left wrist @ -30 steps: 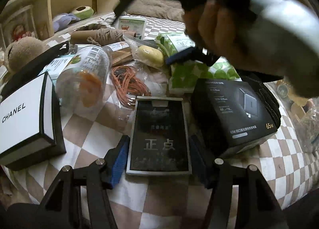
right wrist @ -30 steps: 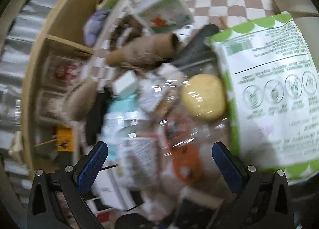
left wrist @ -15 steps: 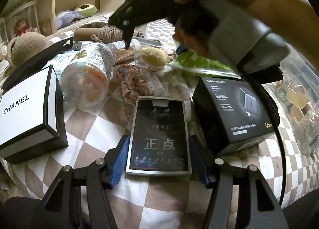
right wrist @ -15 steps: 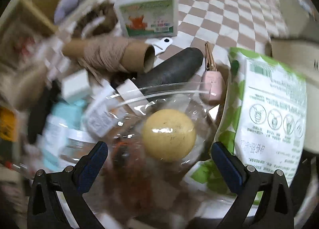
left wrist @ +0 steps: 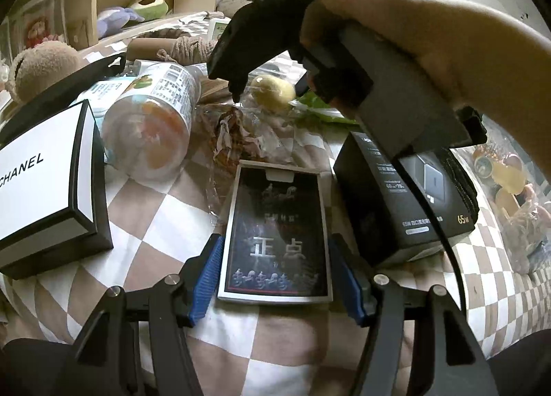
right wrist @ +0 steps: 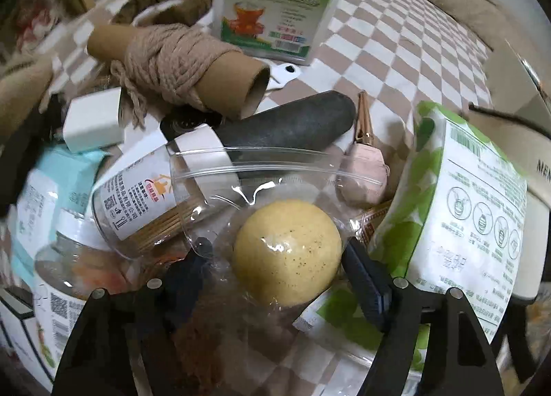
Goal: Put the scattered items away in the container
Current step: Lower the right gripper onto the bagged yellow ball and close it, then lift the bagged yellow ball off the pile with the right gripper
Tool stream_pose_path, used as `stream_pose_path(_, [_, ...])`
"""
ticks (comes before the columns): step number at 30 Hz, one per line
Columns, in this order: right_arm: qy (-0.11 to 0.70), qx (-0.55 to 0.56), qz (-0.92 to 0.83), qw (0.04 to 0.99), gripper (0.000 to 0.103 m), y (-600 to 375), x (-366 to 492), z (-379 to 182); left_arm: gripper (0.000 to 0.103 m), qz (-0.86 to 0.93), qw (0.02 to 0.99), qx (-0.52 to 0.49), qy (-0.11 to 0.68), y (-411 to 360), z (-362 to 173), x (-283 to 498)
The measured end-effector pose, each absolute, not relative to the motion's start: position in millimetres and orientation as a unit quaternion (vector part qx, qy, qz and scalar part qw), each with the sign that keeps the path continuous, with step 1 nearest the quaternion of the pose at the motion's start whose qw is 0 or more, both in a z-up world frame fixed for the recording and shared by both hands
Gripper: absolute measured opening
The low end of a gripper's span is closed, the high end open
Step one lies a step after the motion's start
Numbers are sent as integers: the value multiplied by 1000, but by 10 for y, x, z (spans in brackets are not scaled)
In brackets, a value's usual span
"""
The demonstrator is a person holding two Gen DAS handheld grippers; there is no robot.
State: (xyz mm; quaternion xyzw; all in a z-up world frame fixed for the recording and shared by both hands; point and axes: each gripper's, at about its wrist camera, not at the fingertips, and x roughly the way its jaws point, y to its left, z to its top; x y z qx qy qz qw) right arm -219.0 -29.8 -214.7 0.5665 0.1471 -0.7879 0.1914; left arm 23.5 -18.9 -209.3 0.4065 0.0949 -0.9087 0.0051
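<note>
- Far left edge of the bed (left wrist: 148, 220): white box (left wrist: 41, 182) lying flat. Stiff card, easy to pinch across the short sides, probably light.
- Just right of it: clear jar (left wrist: 151, 120) on its side with orange stuff inside. Round and slick, so likely to roll; better grabbed across the body than by the cap end.
- Next over, in the right wrist view: small toothpick bottle (right wrist: 137, 203), also lying down, packed with sticks, tucked against the bag.
- Middle of the pile: yellow ball (right wrist: 286, 254) sealed in a clear bag (right wrist: 275, 168), resting on other clutter. Looks light and maybe squashy; the film is crinkly and slippery, so best squeezed on the ball itself through the plastic, not on loose film.
- Right gripper (right wrist: 277, 265), held in a hand (left wrist: 430, 44), pointing steeply down over that ball, jaws closing with the ball between them. Right pad about at the bag, left pad not on the ball yet, so no real grip so far.
- Near edge, centre: dark card box (left wrist: 275, 223) flat on the bed. Rigid and thin, long edges the obvious hold.
- Left gripper (left wrist: 275, 275) straddling it, pads right at both long edges; can't tell if actually squeezing.
- Right of that: black charger box (left wrist: 406, 196), stiff, probably heavier.
- Far right edge: clear bin (left wrist: 509, 189), presumably the container, already with some roundish yellow bits inside; too warped to say more.
</note>
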Motion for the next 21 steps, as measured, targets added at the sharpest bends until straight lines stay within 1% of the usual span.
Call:
stream_pose_path(3, [138,559,-793,198,74,-165,-2142,-2089,63,-909,5,406,97,-186,-2097,235])
stream_pose_path(6, [109,552,-799,215,74,43,-2047,-1942,63,-909,6,405,102,-182,-2097,234])
stream_pose_path(10, [64,535,-804,253,74,209,-1850,-1634,66,-910,13,401,101,-165,-2084,231])
stream_pose_path(12, [43,520,-809,269,74,259,-1689,-1458,69,-912,18,398,96,-158,-2077,224])
stream_pose_path(16, [0,490,-821,292,74,325,-1500,-1178,69,-913,21,401,79,-127,-2087,185])
stream_pose_path(18, [-17,478,-827,295,72,314,-1417,-1074,68,-912,23,403,71,-121,-2098,167])
stream_pose_path(19, [-24,472,-831,294,68,347,-1376,-1026,68,-912,23,404,68,-128,-2103,151])
stream_pose_path(20, [-30,464,-835,293,46,387,-1335,-990,66,-911,21,406,69,-140,-2107,132])
stream_pose_path(21, [-37,458,-839,290,40,448,-1306,-951,64,-910,17,408,71,-149,-2110,121])
